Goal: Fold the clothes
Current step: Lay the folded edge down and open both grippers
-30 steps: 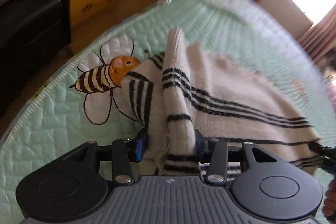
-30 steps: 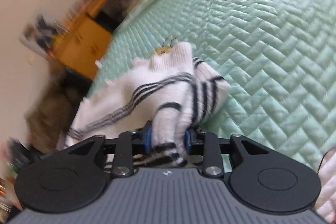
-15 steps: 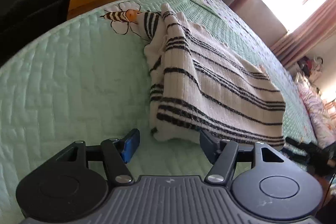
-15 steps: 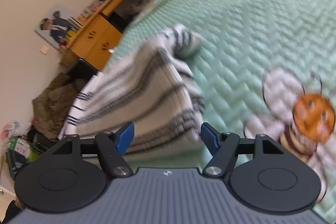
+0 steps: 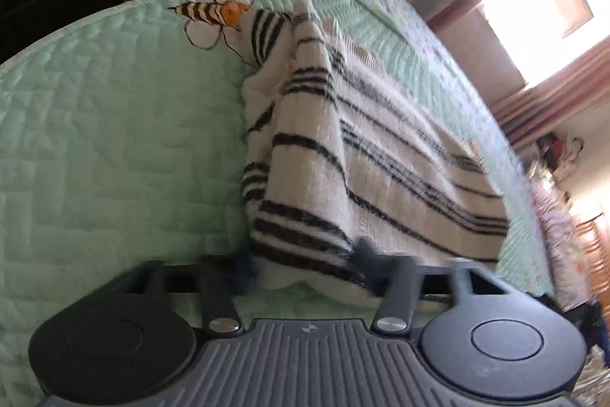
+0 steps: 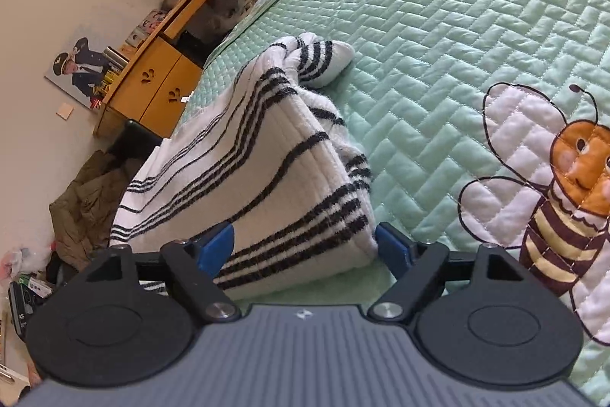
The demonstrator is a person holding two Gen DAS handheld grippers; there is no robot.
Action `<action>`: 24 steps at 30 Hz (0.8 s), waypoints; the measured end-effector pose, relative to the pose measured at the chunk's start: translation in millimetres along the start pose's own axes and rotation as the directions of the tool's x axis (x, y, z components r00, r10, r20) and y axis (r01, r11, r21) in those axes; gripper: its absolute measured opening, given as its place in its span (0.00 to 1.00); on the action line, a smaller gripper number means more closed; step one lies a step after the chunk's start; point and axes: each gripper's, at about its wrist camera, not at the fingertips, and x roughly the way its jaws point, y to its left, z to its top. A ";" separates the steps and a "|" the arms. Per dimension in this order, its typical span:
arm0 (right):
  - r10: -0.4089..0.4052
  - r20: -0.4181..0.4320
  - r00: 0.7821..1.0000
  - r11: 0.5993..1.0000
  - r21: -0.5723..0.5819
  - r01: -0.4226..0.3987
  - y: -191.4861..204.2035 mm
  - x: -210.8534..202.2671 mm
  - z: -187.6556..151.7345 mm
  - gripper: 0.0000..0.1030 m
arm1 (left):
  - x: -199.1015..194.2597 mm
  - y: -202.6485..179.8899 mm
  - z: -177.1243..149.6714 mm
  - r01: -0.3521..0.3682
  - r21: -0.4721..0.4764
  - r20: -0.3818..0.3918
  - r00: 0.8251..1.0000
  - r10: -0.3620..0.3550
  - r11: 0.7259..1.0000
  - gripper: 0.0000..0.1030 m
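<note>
Since a second ago both grippers have let go of the striped sweater (image 6: 267, 178); it now lies folded on the bed quilt (image 6: 438, 63). Right gripper (image 6: 305, 246): jaws have just been opening, wide apart, sweater corner between them, pads clear. Left gripper (image 5: 305, 264): jaws just closing, blurred, straddling the hem; contact cannot be told. An embroidered bee (image 6: 564, 208) sits right of the sweater. Sweater: white knit, black stripes, one sleeve end poking out.
</note>
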 end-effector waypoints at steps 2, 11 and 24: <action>-0.021 -0.037 0.999 1.000 -0.022 0.021 3.5 4.3 1.0 0.24 | 4.0 -3.3 -0.6 -0.017 0.015 -0.007 1.000 0.017 1.000 0.25; -0.007 -0.030 1.000 0.996 -0.092 0.004 53.5 -15.4 -7.2 0.20 | -31.5 -21.1 10.0 0.018 0.097 0.013 1.000 -0.020 0.995 0.20; 0.001 -0.116 0.993 0.997 0.074 0.008 20.5 -38.8 -44.6 0.30 | -72.4 38.2 -16.0 -0.035 -0.023 0.049 0.998 0.036 0.999 0.36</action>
